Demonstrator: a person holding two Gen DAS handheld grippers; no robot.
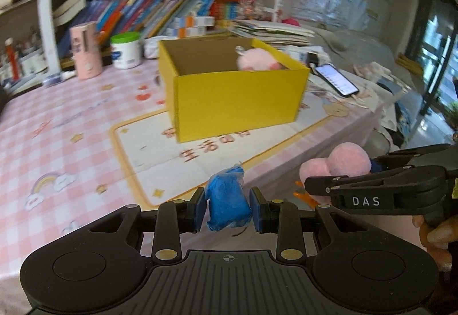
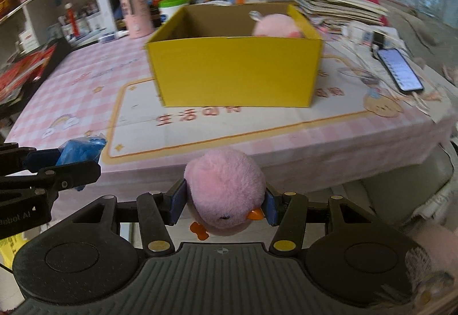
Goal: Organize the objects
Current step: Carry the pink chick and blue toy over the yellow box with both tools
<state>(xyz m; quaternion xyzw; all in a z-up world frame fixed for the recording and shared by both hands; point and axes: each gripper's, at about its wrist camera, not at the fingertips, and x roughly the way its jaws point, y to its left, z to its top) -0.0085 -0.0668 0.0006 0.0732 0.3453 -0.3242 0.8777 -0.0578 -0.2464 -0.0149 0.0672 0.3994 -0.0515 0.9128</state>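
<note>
Box (image 2: 234, 69) lies ahead of both claws across the table edge, left gripper (image 1: 228, 207) clamped on blue bundle (image 1: 227, 202), right gripper (image 2: 224, 200) on pink chick (image 2: 224, 196).

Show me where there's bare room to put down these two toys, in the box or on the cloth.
The yellow box is mostly bare inside; only a pink plush sits in its right rear corner. The tablecloth left of the box and the strip in front of it are free. It is crowded behind, by the pink canister and white tub, and right, by the phone.
</note>
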